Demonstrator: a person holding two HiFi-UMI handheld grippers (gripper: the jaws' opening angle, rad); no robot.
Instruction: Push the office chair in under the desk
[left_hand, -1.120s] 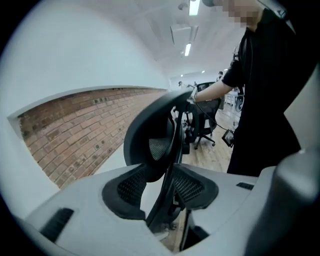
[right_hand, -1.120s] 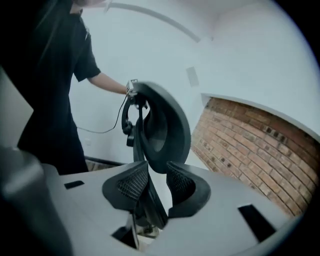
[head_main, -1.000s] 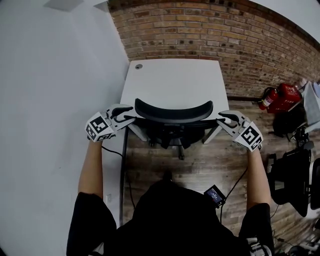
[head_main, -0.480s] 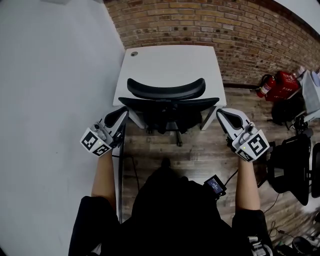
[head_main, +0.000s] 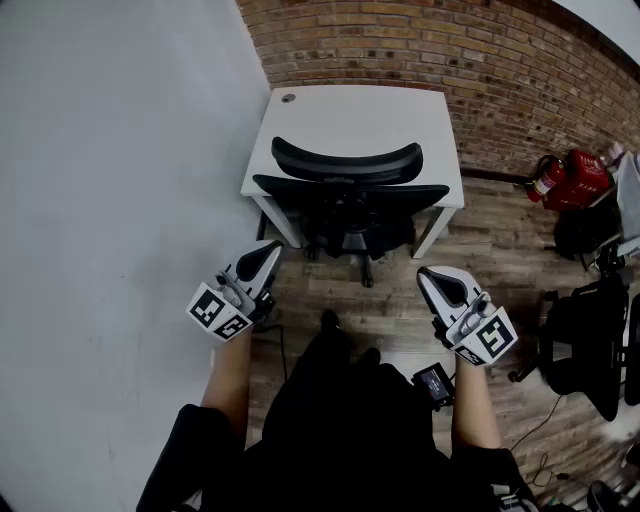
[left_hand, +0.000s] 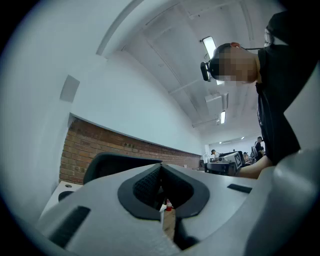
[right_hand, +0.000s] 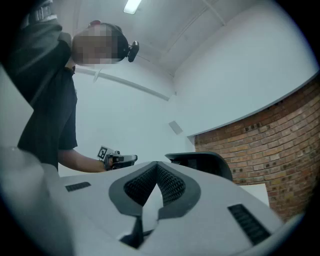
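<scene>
Chair: black mesh-backed office chair (head_main: 345, 160) — seat looks tucked beneath the white rectangular worktop (head_main: 360, 115), backrest at its near edge.
Left hand-held gripper (head_main: 270, 248): jaws have just closed together with nothing between them; well apart from the chair.
Right hand-held gripper (head_main: 428, 275): jaws together, empty, also apart from the chair.
Progress: the push appears done — nothing evidently left.

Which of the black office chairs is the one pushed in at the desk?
The chair straight ahead, pushed in at the white desk by the brick wall; the other chair stands on open floor at far right.
</scene>
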